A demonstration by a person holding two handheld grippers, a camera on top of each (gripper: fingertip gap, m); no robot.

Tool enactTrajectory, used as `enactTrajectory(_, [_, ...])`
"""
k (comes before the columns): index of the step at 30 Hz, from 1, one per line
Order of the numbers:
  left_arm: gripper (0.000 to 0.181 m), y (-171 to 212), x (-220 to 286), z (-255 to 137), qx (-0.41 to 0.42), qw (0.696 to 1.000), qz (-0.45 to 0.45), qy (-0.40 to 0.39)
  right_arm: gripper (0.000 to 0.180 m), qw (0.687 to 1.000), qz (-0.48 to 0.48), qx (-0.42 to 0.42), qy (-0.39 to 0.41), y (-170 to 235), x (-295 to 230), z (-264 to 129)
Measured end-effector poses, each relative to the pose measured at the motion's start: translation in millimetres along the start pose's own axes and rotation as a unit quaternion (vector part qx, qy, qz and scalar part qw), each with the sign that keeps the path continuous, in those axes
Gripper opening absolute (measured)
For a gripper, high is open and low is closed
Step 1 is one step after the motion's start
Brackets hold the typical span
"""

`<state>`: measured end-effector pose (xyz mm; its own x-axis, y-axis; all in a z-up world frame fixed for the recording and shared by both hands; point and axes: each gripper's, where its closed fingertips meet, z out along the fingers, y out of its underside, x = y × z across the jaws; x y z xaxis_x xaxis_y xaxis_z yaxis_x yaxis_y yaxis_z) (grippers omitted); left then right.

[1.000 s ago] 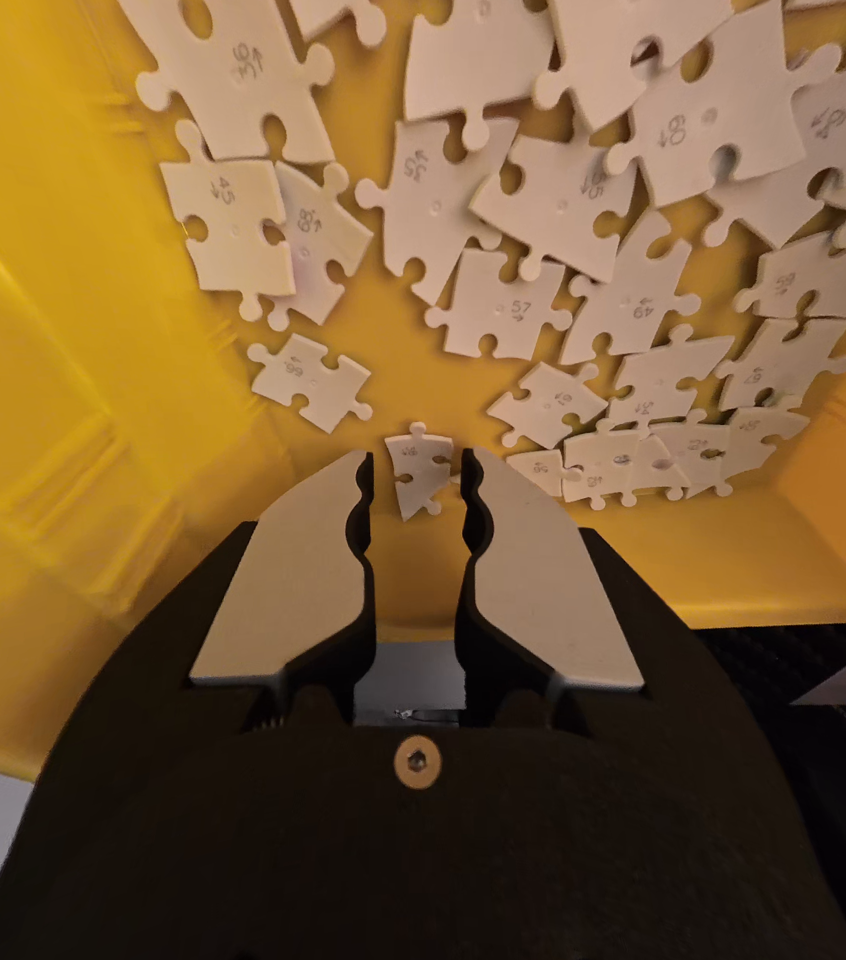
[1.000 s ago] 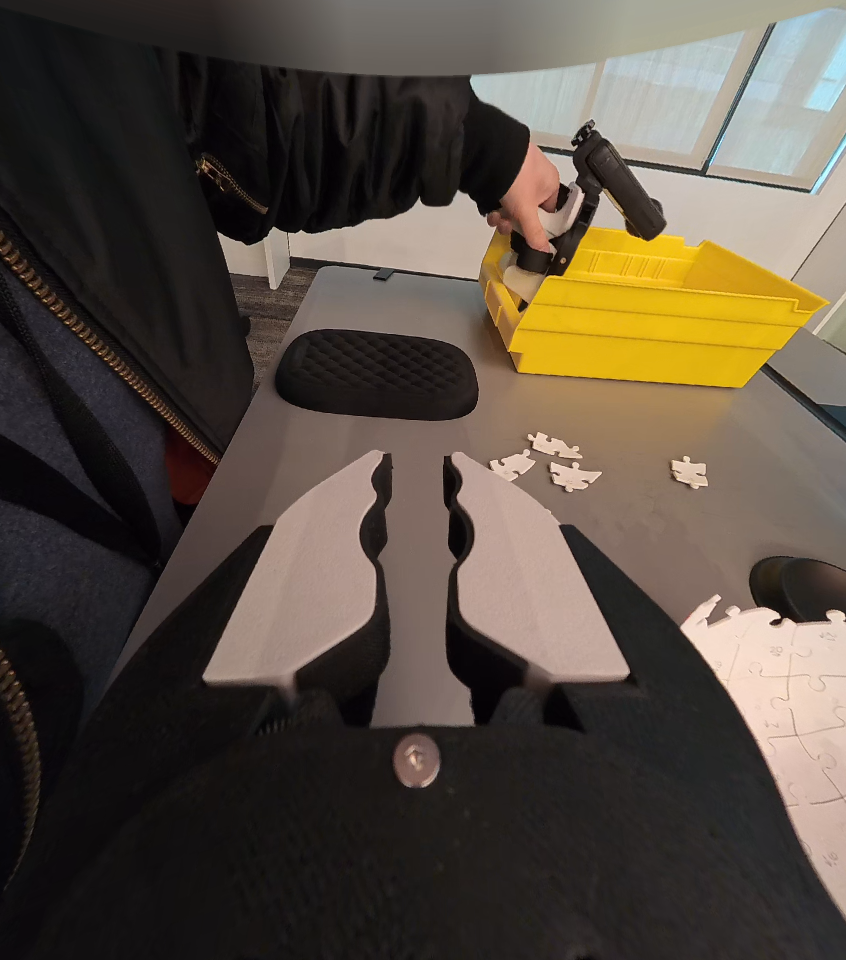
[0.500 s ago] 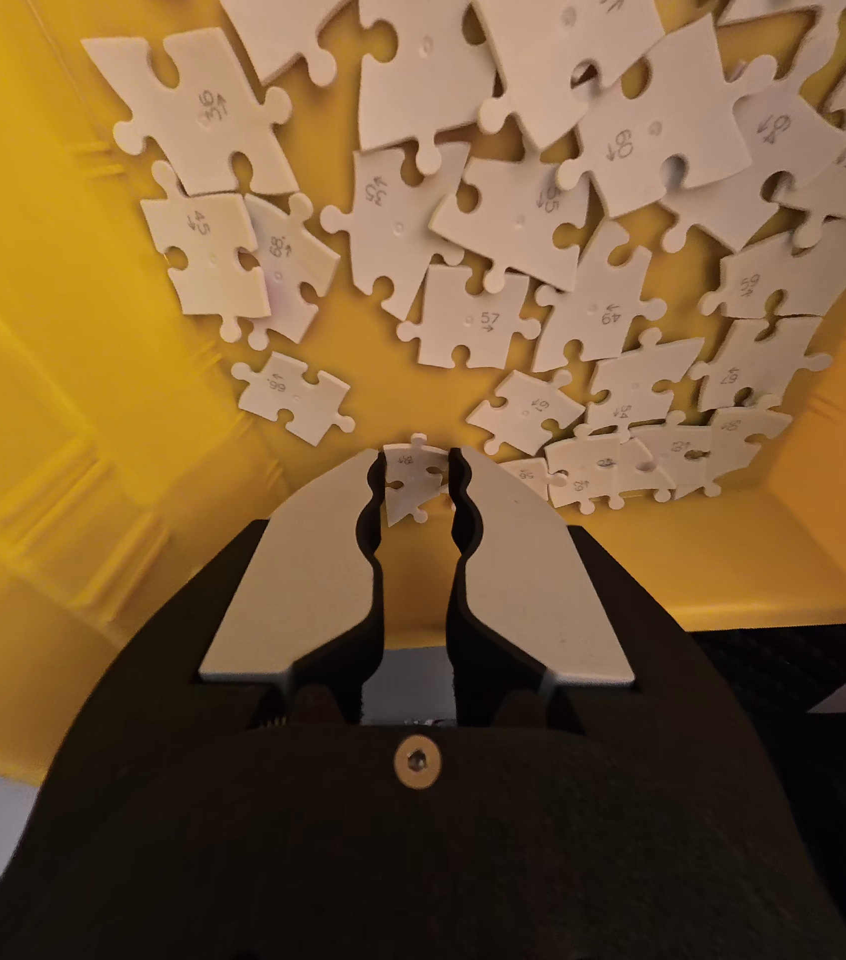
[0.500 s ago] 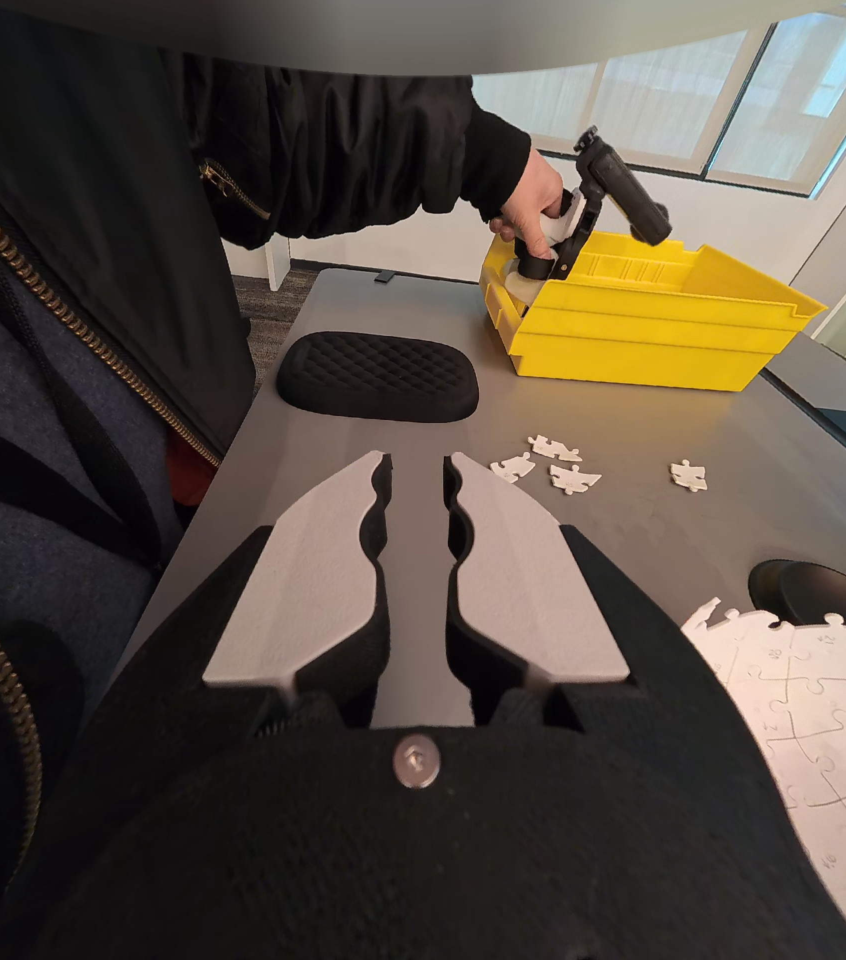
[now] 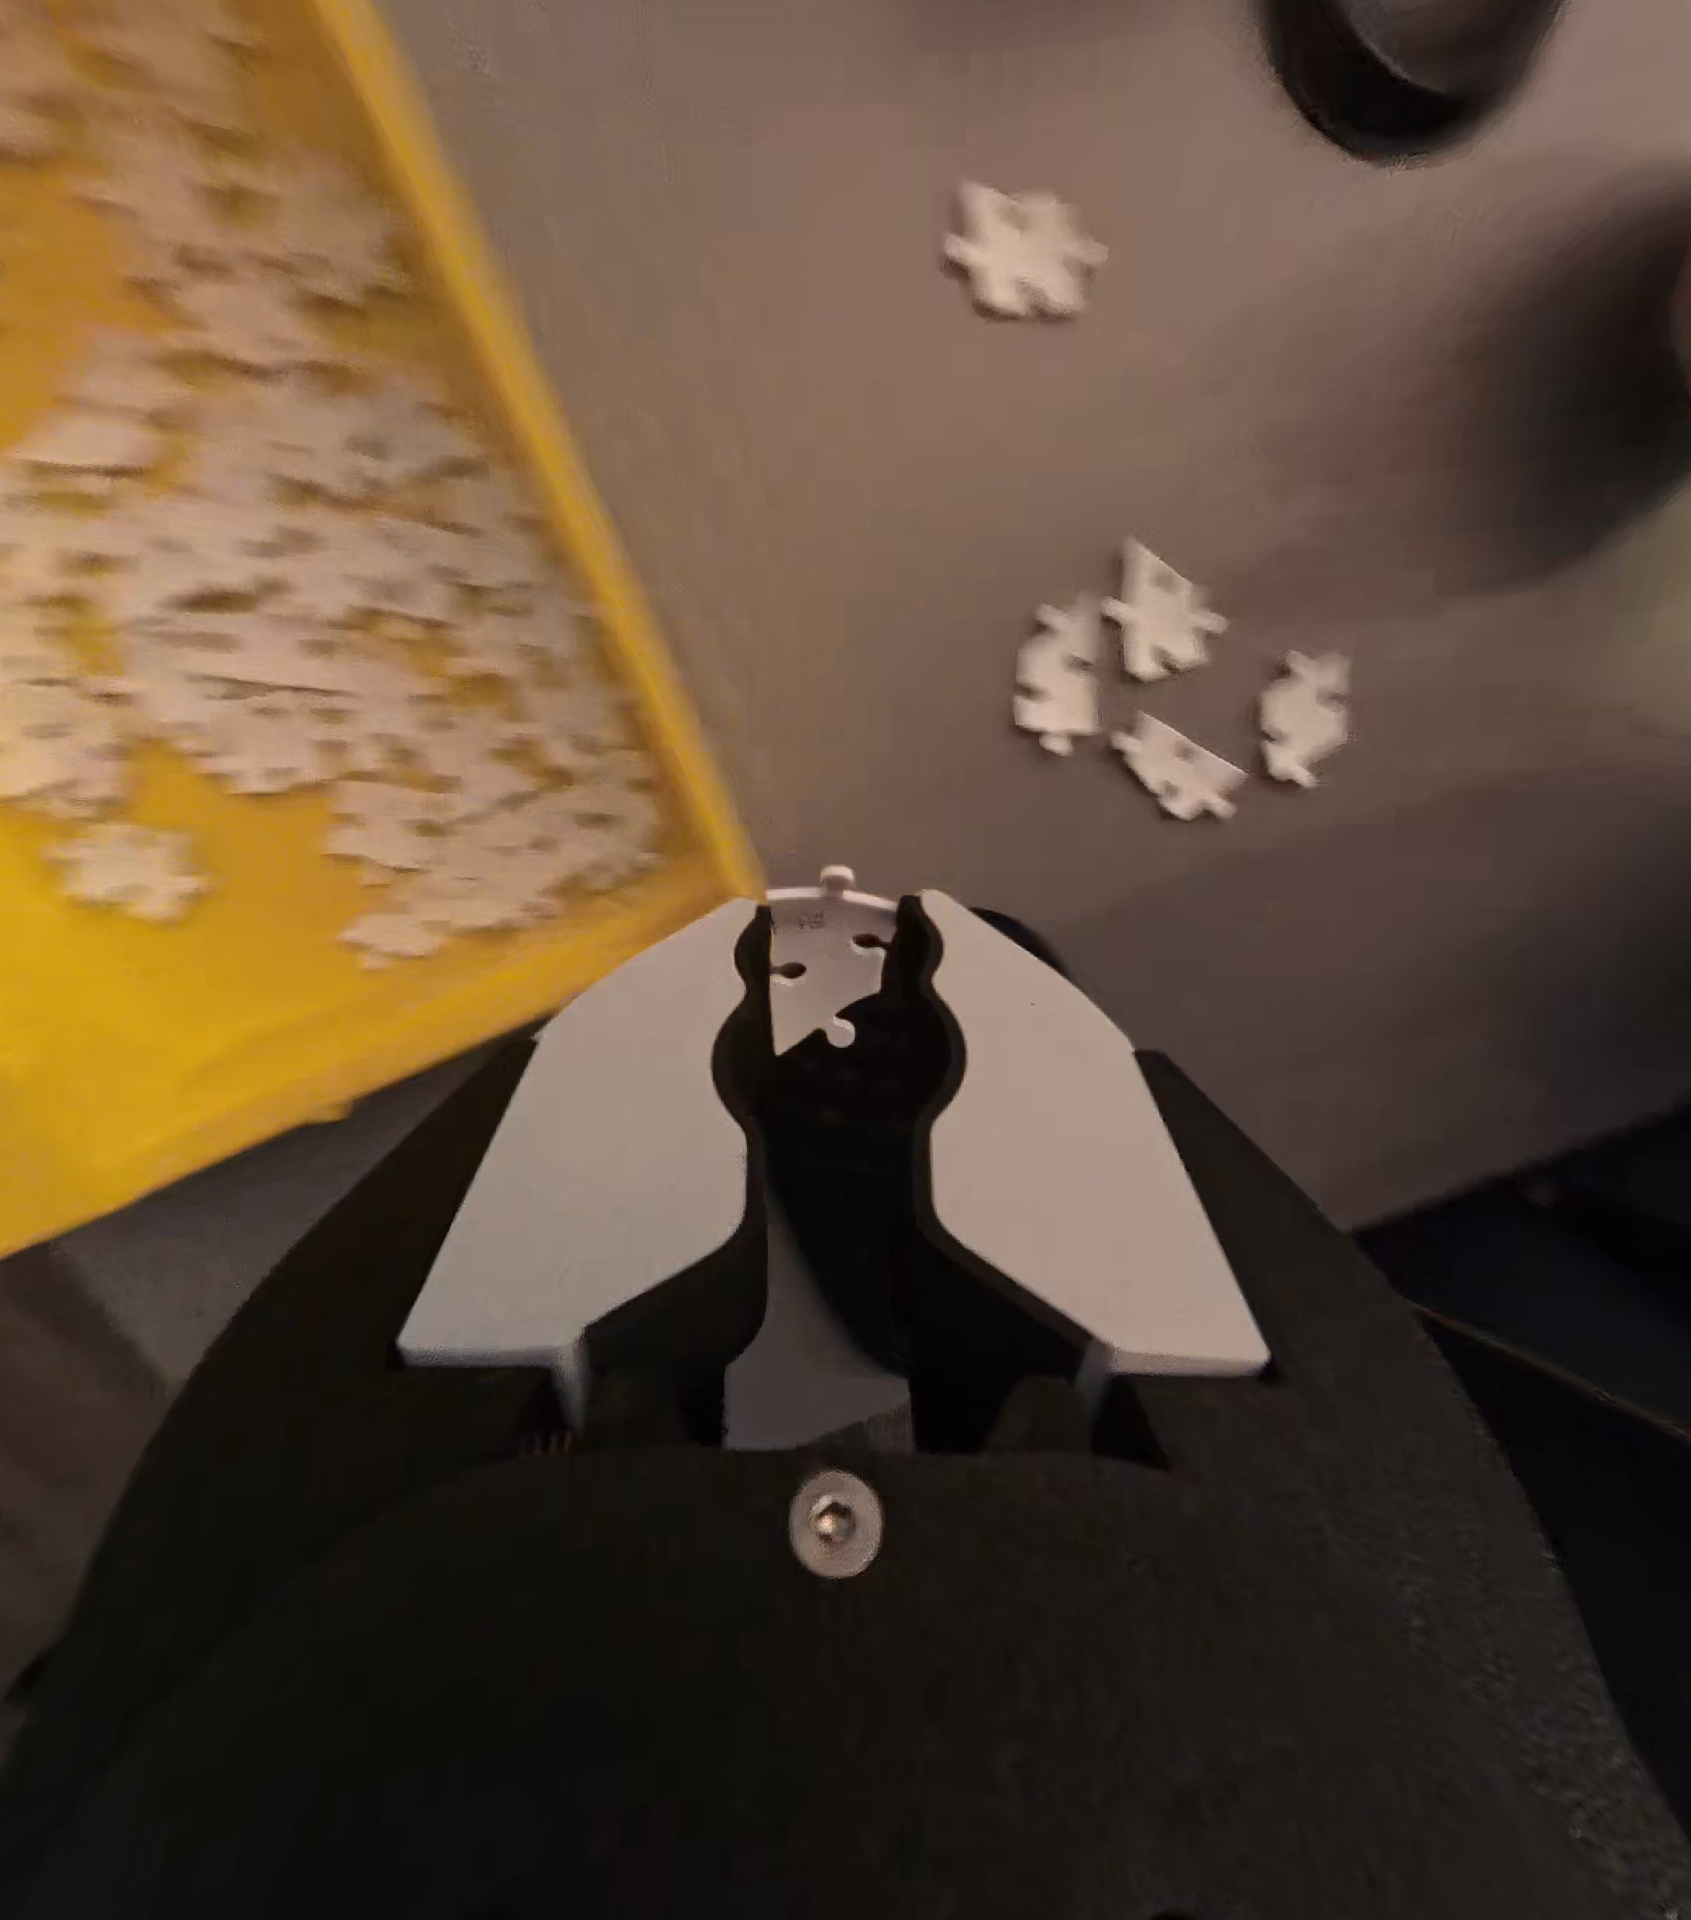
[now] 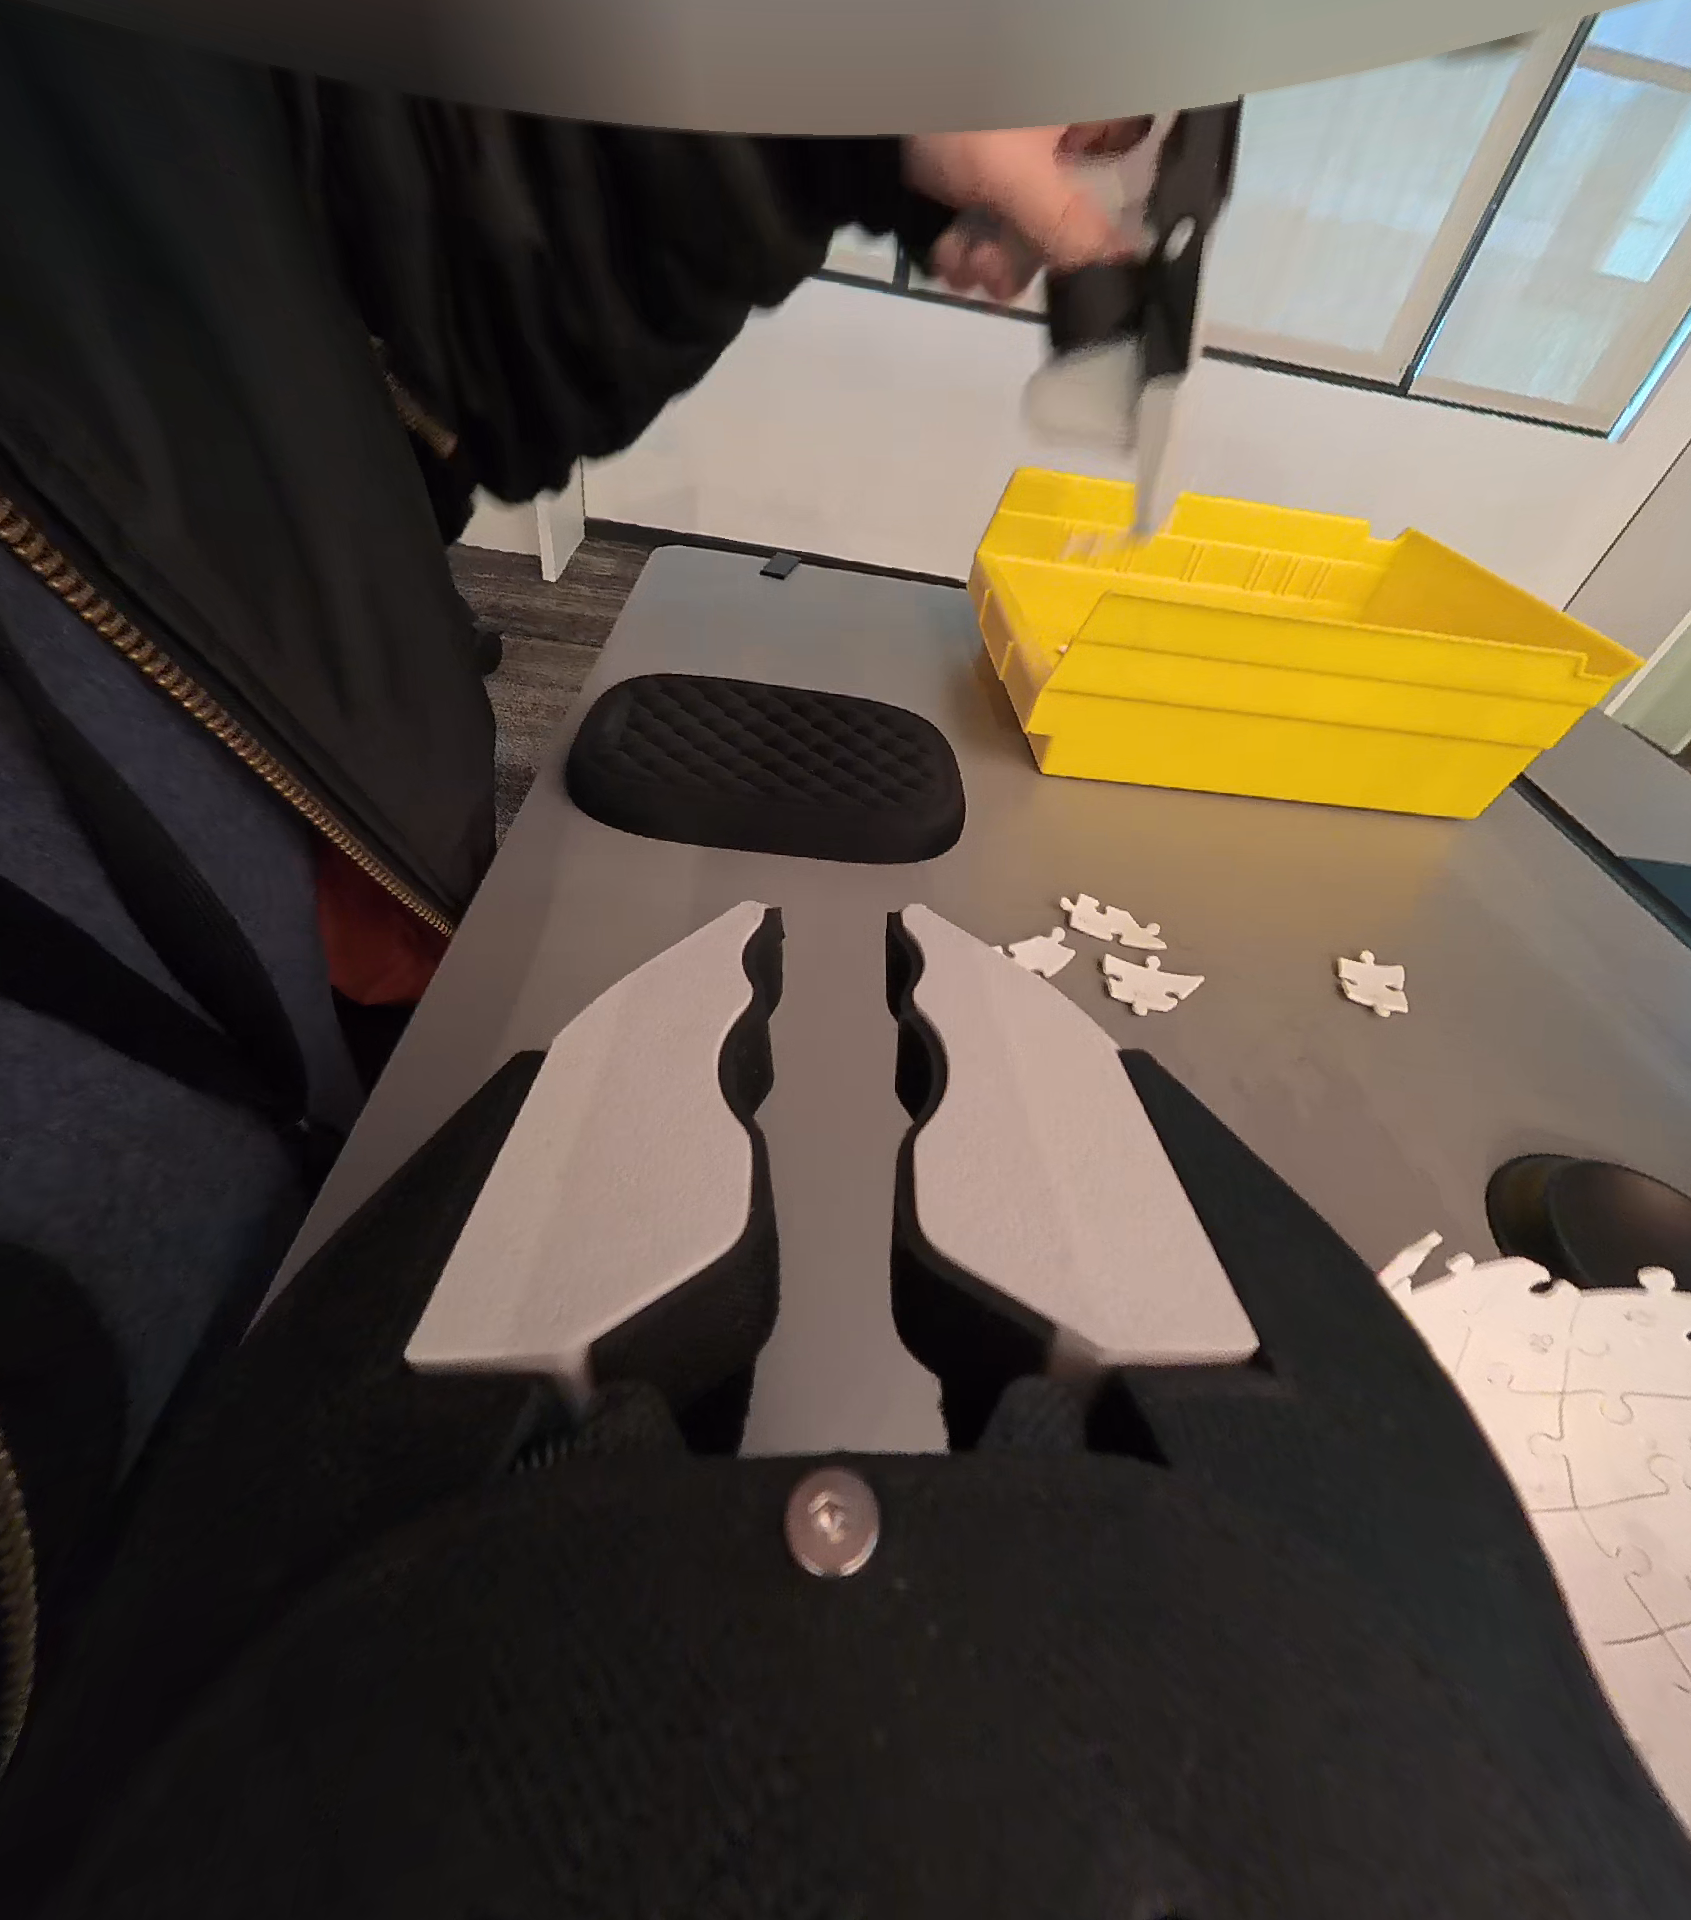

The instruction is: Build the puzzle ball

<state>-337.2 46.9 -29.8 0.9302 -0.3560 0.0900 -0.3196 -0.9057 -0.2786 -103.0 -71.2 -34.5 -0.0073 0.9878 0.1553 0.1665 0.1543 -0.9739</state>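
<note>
My left gripper (image 5: 836,920) is shut on a small white puzzle piece (image 5: 820,966), pinched between both fingertips, above the corner of the yellow bin (image 5: 529,436). The bin holds several loose white pieces, blurred by motion. In the right wrist view the left gripper (image 6: 1147,416) hangs above the yellow bin (image 6: 1267,707), blurred. My right gripper (image 6: 834,935) is open with nothing between its fingers, low over the grey table (image 6: 1236,1091). The partly built white puzzle ball (image 6: 1630,1455) lies at the right edge.
Several loose white pieces (image 6: 1116,951) lie on the table; they also show in the left wrist view (image 5: 1163,686). A black quilted pad (image 6: 768,769) lies behind my right gripper. A black round stand (image 6: 1630,1236) sits by the ball. The person's dark jacket (image 6: 197,520) fills the left. The grippers' ends are close to 30 centimeters from one another. My left tips are about 30 centimeters from the partly built white puzzle ball (image 6: 1630,1455), my right tips only 20 centimeters.
My left gripper closed on the small piece in the bin, then lifted it out and swung towards the table. The right gripper has not moved.
</note>
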Motion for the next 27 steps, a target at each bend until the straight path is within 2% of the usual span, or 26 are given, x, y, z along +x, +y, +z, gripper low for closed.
enactTrajectory(5, [0.023,30.7,82.9,69.9,-0.04,0.998,0.019,0.041,0.02,1.0,-0.011,0.003,-0.002,-3.6,-4.0,0.0])
enactTrajectory(8, [0.023,32.4,99.3,102.8,-0.054,0.997,-0.004,0.056,0.02,1.0,-0.01,0.007,-0.01,-5.3,-7.8,0.9])
enactTrajectory(11, [0.023,27.7,93.7,117.3,-0.06,0.997,-0.03,0.037,0.02,1.0,-0.013,0.006,-0.013,-5.9,-10.2,1.6])
enactTrajectory(15, [0.023,26.8,84.3,125.0,-0.068,0.996,-0.05,0.014,0.02,1.0,-0.018,0.005,-0.011,-6.4,-10.3,1.2])
enactTrajectory(21, [0.026,25.9,85.8,125.6,-0.062,0.995,-0.066,0.045,0.021,1.0,-0.018,0.0,-0.012,-4.2,-10.5,2.1])
enactTrajectory(22, [0.032,25.3,85.0,121.9,-0.057,0.995,-0.069,0.051,0.021,1.0,-0.017,0.0,-0.012,-4.0,-10.4,2.1])
enactTrajectory(27, [0.031,18.3,67.8,70.4,0.027,0.997,-0.059,0.047,0.021,1.0,-0.012,-0.003,-0.007,-1.1,-7.2,2.3])
